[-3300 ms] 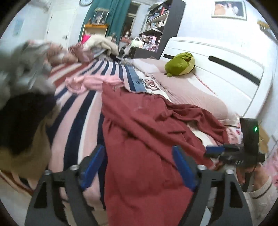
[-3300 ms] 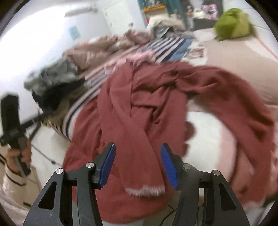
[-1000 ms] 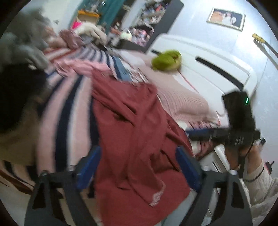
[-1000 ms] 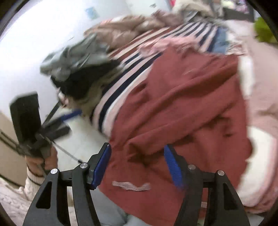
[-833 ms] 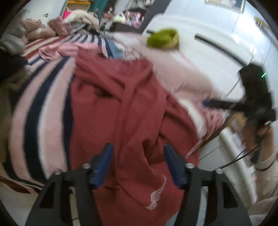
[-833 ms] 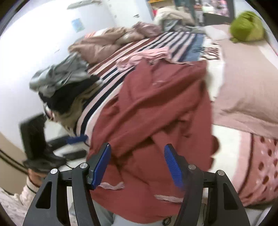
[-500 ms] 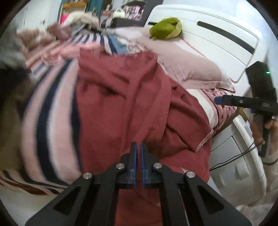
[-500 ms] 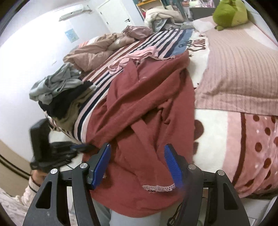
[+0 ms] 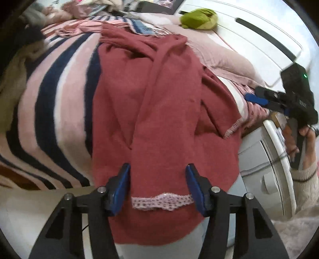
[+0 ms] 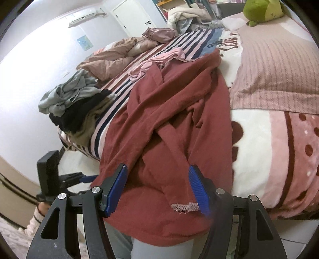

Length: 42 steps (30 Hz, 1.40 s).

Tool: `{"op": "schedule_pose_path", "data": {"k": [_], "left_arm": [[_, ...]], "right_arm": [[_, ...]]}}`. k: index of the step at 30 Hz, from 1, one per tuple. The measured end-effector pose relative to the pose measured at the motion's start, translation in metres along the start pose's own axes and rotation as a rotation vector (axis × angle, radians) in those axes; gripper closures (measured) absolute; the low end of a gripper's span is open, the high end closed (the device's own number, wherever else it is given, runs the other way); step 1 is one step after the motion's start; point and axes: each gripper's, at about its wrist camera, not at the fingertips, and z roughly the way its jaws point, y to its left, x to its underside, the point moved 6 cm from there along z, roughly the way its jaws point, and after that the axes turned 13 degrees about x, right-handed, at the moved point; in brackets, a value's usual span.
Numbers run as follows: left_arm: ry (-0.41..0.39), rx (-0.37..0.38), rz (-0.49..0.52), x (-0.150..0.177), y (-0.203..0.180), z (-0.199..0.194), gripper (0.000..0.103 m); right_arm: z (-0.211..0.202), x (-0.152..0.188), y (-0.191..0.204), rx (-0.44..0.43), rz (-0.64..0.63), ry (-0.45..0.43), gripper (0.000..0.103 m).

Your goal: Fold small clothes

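Note:
A dark red long-sleeved garment (image 9: 155, 103) lies spread along the bed, its lower part hanging over the near edge. One sleeve with a pink lace cuff (image 9: 162, 201) lies down its middle. My left gripper (image 9: 158, 187) is open, its jaws either side of that cuff, holding nothing. In the right wrist view the same garment (image 10: 169, 123) has its sleeves crossed, and a lace cuff (image 10: 185, 207) lies near the right finger. My right gripper (image 10: 158, 188) is open and empty above the garment's hem. The right gripper also shows in the left wrist view (image 9: 257, 99).
The bed has a striped pink and navy blanket (image 9: 49, 103) and a pink pillow (image 10: 279, 69) with a green plush toy (image 9: 197, 19). A pile of grey, black and tan clothes (image 10: 73, 107) sits at the bed's left edge. A pink garment (image 10: 157, 61) lies beyond the red one. A white cabinet (image 9: 265, 169) stands by the bed.
My left gripper was shut on the red garment half a second ago and now stands open over the lace cuff. The garment lies flatter along the bed. The right gripper stayed open.

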Motion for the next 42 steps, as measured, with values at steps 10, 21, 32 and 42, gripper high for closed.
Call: {"op": "schedule_pose_path", "data": {"k": [10,21,32,42], "left_arm": [[-0.106,-0.071,0.068,-0.006,-0.016,-0.057,0.101],[-0.112,-0.012,0.154,-0.068,-0.023,-0.049,0.054],[-0.061,0.056,0.276,-0.204,-0.026,0.064,0.066],[-0.090,-0.041,0.228,-0.229,-0.002,0.098,0.102]], "right_arm": [[-0.005,0.005,-0.008,0.003,0.021,-0.012,0.043],[0.012,-0.042,-0.047,0.198,-0.067,-0.051,0.043],[0.095,-0.087,-0.036,0.266,-0.271,0.014,0.044],[0.108,-0.115,-0.049,0.497,-0.268,-0.115,0.077]]}}
